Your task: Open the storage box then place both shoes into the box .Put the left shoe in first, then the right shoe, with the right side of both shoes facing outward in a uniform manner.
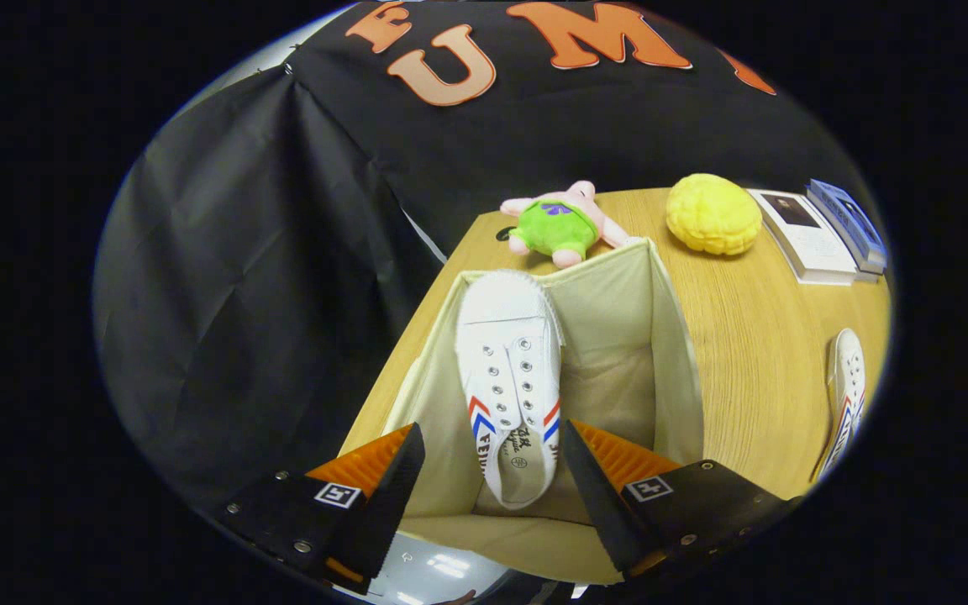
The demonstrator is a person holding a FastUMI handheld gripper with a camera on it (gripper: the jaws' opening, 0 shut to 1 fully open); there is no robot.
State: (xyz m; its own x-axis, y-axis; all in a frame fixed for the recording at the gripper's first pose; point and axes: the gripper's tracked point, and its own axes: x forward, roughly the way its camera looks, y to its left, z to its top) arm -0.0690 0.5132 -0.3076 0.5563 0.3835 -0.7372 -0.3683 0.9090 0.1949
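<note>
Item: white sneaker standing in fabric storage box, gripper spread w/ fingers clear of it; risk: leans, may tip sideways; 2nd sneaker at 3 o'clock on table.

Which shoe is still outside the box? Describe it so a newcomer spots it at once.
Start at the open fabric storage box on the wooden table; one white shoe already lies inside it, between the open gripper fingers. The other white shoe lies on bare tabletop beyond the box's far side, nearer than the books. It is the one shoe on wood, not fabric.
</note>
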